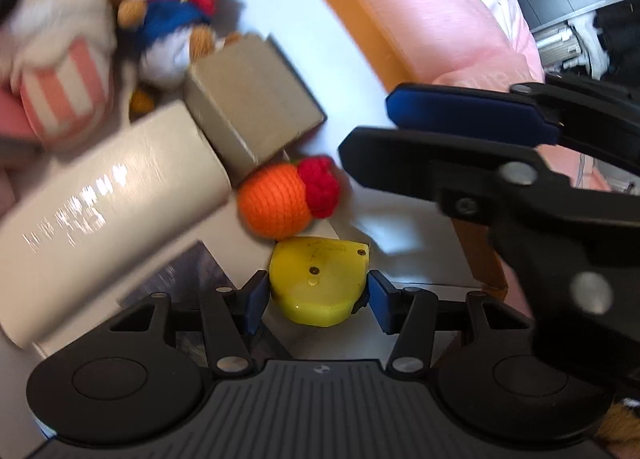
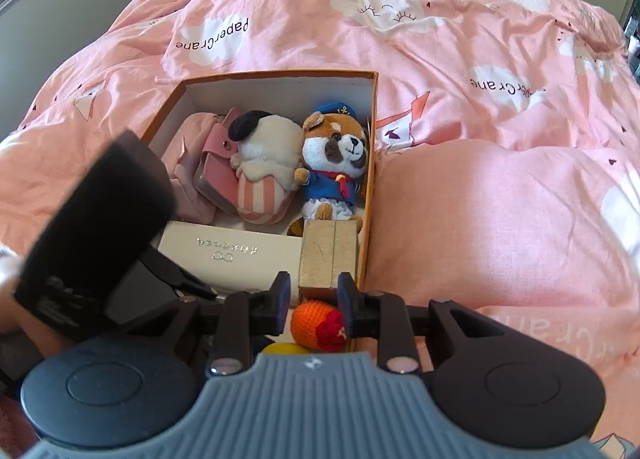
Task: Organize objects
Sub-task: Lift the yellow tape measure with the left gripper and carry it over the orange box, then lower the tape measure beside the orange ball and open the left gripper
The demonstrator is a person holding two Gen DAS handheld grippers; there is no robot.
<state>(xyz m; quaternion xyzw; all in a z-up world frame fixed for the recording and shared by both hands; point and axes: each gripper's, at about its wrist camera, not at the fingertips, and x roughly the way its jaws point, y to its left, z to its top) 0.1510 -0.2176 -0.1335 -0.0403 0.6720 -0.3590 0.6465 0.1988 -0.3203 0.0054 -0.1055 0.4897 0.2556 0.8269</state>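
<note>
My left gripper (image 1: pixel 318 295) is shut on a yellow plastic piece (image 1: pixel 318 281), its blue pads pressing both sides, low over the near end of the orange cardboard box (image 2: pixel 370 179). Just ahead lies an orange crochet ball with a red flower (image 1: pixel 280 201), touching a gold box (image 1: pixel 252 99). My right gripper (image 2: pixel 313 293) hovers above that ball (image 2: pixel 316 323) with its jaws a narrow gap apart and nothing between them. It also shows in the left wrist view, where the right gripper (image 1: pixel 366 125) comes in from the right. The yellow piece (image 2: pixel 286 347) peeks out below it.
The box also holds a sailor-suit plush dog (image 2: pixel 338 163), a striped cupcake plush (image 2: pixel 264 175), a pink case (image 2: pixel 216 163) and a flat white box (image 2: pixel 232 255). It rests on a pink duvet (image 2: pixel 480 79). The left gripper's black body (image 2: pixel 100 227) crowds the box's left side.
</note>
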